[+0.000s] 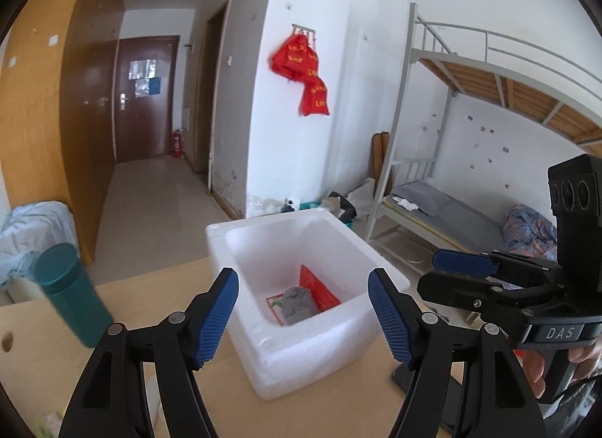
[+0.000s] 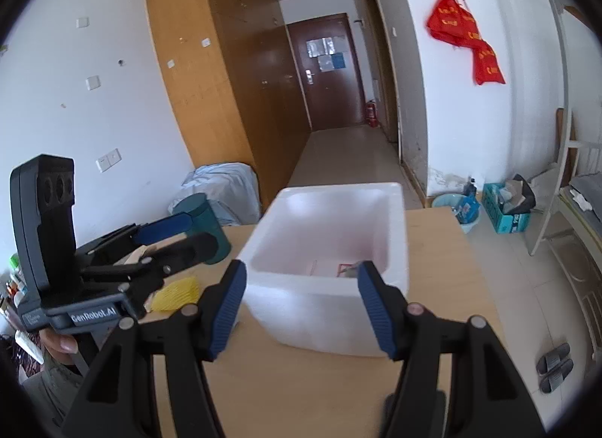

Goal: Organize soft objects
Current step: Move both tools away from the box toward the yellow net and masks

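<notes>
We hold both the left gripper point(image 1: 303, 315) and the right gripper point(image 2: 301, 304) spread and empty, with the white foam box point(image 1: 240, 238) just ahead of them, a grey cloth point(image 1: 299, 304) and red bag point(image 1: 318, 287) inside. The light box could slide if a finger bumps its wall, and the yellow mesh bundle point(image 2: 177, 293) to our right gripper's left may snag. We read "DAS" and "GenRobot.AI" on the handles.

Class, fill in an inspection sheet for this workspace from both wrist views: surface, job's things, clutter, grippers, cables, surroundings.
Surface: wooden table.
Job's things: white foam box on the table, holding a grey cloth and a red bag; yellow soft item beside the box.
Clutter: teal bottle.
Grippers: left gripper open, empty; right gripper open, empty.
Cables: nothing seen.
Surroundings: bunk bed, wardrobe, door.
</notes>
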`<state>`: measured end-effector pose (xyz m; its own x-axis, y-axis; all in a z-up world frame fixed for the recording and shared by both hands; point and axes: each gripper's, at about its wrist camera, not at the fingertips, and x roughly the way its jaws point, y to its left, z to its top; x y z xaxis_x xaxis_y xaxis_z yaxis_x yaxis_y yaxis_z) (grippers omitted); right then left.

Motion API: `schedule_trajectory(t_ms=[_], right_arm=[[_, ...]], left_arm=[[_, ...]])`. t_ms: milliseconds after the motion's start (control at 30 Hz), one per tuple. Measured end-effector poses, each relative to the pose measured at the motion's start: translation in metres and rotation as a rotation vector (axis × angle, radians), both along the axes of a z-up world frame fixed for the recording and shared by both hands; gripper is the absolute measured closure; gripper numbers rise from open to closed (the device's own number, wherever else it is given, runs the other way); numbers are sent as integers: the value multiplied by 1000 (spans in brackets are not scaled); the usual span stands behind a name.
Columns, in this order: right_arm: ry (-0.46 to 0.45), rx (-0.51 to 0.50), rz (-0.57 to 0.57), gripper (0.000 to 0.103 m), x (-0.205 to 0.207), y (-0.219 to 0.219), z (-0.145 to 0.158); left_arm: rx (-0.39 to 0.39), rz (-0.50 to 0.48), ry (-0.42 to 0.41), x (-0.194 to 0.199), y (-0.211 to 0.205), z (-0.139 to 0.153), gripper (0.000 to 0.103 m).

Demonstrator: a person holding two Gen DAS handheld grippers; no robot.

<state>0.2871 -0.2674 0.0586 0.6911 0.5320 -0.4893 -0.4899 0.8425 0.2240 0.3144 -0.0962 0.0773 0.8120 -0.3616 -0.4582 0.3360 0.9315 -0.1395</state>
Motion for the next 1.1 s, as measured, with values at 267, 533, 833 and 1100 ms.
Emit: schedule_trajectory(t_ms=[267, 533, 833, 1100], right_arm=[[-1, -22, 85, 37, -17, 37, -4], [4, -18, 166, 23, -32, 86, -13], [65, -64, 235, 10, -34, 148, -40], [115, -163, 282, 10, -28, 187, -80]], left_arm=[[-11, 95, -5, -39, 45, 10, 30], [-20, 233, -1, -80, 107, 12, 17], [-33, 380, 43, -122, 180, -9, 8], [-29, 470, 90, -139, 233, -38, 6]])
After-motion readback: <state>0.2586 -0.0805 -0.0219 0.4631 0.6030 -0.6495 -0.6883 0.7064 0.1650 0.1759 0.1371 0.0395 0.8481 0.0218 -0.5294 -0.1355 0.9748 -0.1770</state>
